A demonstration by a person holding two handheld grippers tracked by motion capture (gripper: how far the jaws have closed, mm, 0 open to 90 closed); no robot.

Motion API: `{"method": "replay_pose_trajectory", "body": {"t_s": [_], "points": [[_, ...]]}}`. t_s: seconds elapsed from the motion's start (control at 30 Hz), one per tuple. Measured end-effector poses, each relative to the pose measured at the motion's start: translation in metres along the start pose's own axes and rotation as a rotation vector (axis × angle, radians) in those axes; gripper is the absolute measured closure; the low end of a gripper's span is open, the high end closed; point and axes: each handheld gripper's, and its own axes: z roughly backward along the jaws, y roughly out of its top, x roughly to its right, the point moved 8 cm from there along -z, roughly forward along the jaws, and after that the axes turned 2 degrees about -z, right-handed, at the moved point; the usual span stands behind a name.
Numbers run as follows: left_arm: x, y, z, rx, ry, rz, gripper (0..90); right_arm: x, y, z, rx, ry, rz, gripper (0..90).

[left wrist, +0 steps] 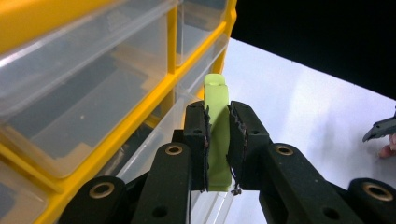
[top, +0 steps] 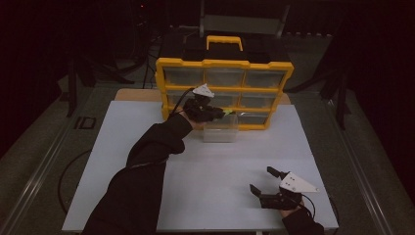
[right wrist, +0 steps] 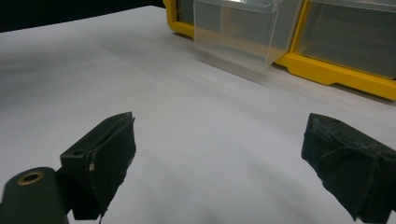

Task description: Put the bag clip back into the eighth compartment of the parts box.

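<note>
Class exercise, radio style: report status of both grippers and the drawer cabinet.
Left gripper shut on green piece, above pulled-out clear drawer. Right gripper open, idle on table. Yellow cabinet upright. Nothing blocking.

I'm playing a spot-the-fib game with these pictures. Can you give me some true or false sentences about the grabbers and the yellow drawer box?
1. The left gripper pinches a small light-green plastic piece. True.
2. The right gripper holds a red ball. False: its jaws are wide open and hold nothing.
3. One clear plastic drawer is pulled out from the yellow organiser cabinet. True.
4. The right gripper is touching the cabinet. False: it rests apart, near the front of the white table.
</note>
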Motion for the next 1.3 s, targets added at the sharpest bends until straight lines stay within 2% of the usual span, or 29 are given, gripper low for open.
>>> {"method": "replay_pose_trajectory", "body": {"t_s": [0.43,0.73,1.0,1.13,1.3], "points": [[-0.007,-0.012,-0.013,-0.033,-0.006,0.028,78.9,0.001,0.000,0.001,0.001,0.002,-0.008,9.7],[-0.010,-0.022,-0.022,-0.075,0.004,0.041,78.8,0.000,-0.001,0.000,0.000,0.008,-0.009,9.7],[-0.013,-0.029,-0.029,-0.134,0.023,0.040,78.8,0.000,-0.001,-0.001,0.000,0.011,-0.008,9.7],[-0.014,-0.027,-0.028,-0.134,0.029,0.047,78.7,0.000,-0.001,0.000,-0.001,0.011,-0.010,9.7],[-0.013,-0.022,-0.025,-0.103,0.025,0.069,77.6,0.000,-0.001,0.000,-0.001,0.011,-0.009,9.7]]}}
